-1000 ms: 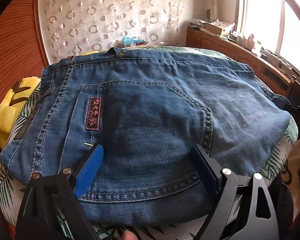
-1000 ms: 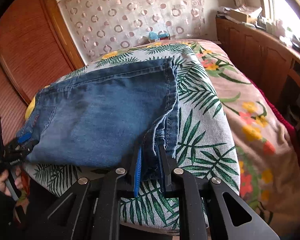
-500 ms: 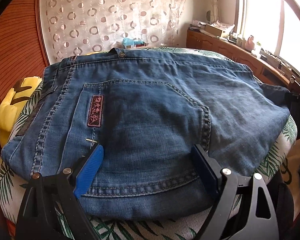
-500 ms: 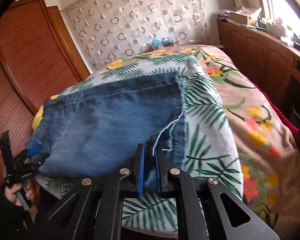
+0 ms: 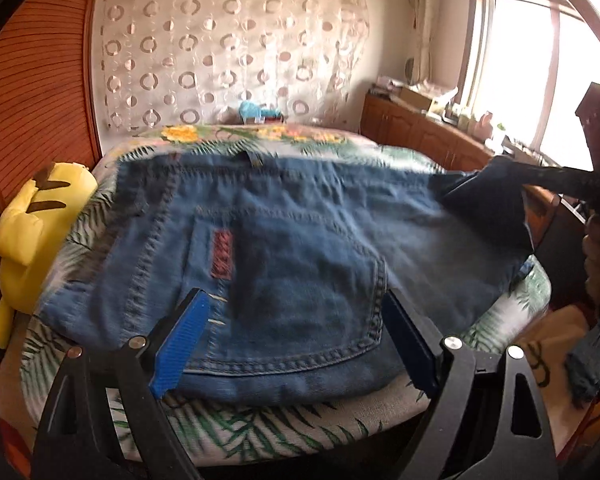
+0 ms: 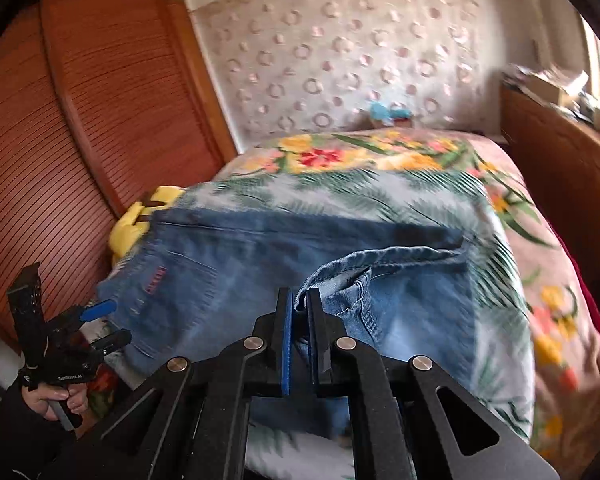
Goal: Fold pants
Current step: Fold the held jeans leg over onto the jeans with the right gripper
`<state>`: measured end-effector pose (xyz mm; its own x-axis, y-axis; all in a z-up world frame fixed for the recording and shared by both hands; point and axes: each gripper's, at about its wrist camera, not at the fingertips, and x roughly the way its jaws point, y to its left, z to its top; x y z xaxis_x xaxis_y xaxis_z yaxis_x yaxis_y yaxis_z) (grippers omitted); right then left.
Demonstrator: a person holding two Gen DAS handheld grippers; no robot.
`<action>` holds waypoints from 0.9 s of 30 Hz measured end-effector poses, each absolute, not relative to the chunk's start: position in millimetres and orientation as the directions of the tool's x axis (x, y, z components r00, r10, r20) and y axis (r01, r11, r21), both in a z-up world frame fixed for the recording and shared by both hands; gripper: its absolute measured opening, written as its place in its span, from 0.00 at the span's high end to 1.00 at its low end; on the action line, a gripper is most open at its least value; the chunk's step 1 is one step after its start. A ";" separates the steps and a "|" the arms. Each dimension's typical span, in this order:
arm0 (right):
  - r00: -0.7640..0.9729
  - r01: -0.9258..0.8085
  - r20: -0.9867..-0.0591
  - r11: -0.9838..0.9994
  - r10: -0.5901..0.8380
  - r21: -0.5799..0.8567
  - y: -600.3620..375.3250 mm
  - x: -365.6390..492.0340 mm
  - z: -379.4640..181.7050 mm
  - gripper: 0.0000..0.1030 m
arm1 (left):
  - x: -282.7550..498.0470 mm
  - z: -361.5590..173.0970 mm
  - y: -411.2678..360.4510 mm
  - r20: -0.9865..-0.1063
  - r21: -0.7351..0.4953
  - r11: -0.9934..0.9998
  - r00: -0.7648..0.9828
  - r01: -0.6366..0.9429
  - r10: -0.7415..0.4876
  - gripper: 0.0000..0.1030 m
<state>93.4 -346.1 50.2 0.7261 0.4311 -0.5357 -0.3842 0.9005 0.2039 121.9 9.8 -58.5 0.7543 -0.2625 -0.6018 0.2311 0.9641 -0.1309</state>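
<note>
Blue denim pants (image 5: pixel 284 264) lie folded on the bed's palm-leaf and flower bedspread (image 6: pixel 400 184), waistband toward the yellow plush toy (image 5: pixel 32 236) at the left edge. Over the back pocket near the front edge, the left tool (image 5: pixel 296 344) hovers with its blue-padded jaws spread wide, holding nothing. At the right, the right tool (image 6: pixel 300 312) is clamped shut on the pants' hem, which is raised off the bedspread.
</note>
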 end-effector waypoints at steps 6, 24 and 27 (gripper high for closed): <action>0.656 -0.541 -0.522 0.822 0.545 0.179 -277.7 100.4 77.2 0.94 | 115.9 -38.2 40.2 -0.572 -0.151 0.972 0.786 0.181 -0.235 0.14; 0.589 -0.603 -0.608 0.791 0.532 0.108 -209.2 141.5 89.6 0.88 | 132.2 -60.2 48.8 -0.607 -0.215 0.965 0.755 0.147 -0.250 0.14; 0.600 -0.610 -0.579 0.784 0.552 0.116 -222.8 131.9 92.3 0.80 | 134.1 -62.1 40.0 -0.612 -0.205 0.965 0.748 0.163 -0.257 0.14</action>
<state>131.9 -222.8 92.3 0.5998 0.5522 -0.5790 -0.6096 0.7841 0.1164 134.1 40.0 -62.1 0.7484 -0.2566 -0.6115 0.1630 0.9650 -0.2055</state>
